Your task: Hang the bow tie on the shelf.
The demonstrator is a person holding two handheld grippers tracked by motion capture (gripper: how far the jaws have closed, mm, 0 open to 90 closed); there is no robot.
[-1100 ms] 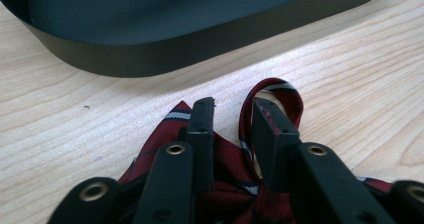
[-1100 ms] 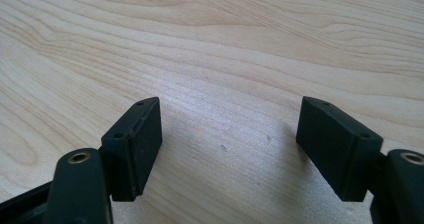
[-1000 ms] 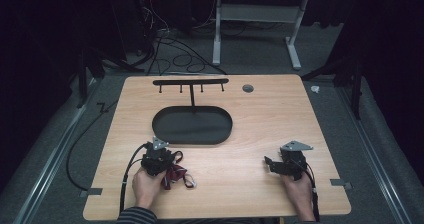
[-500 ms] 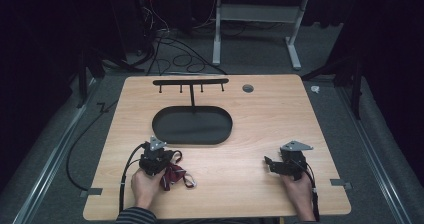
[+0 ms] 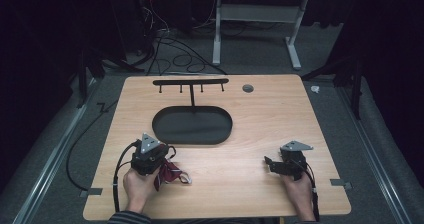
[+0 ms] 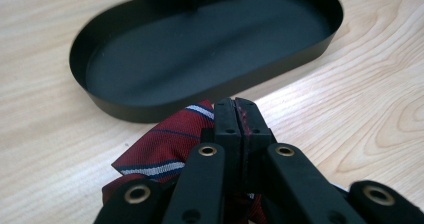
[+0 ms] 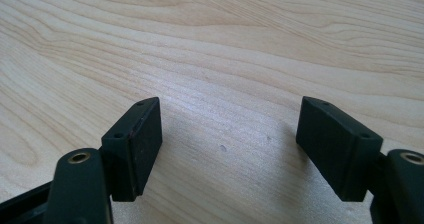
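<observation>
Left hand-held gripper clenched, jaws pinched together on a red striped tie, just in front of the black oval tray's near rim. Tie lies bunched on the wooden counter, just beside the tray, not in it. Right hand-held gripper released, jaws spread wide over bare counter, nothing between them, well apart from the tray toward its right. Black hook rack stands at the tray's far side.
</observation>
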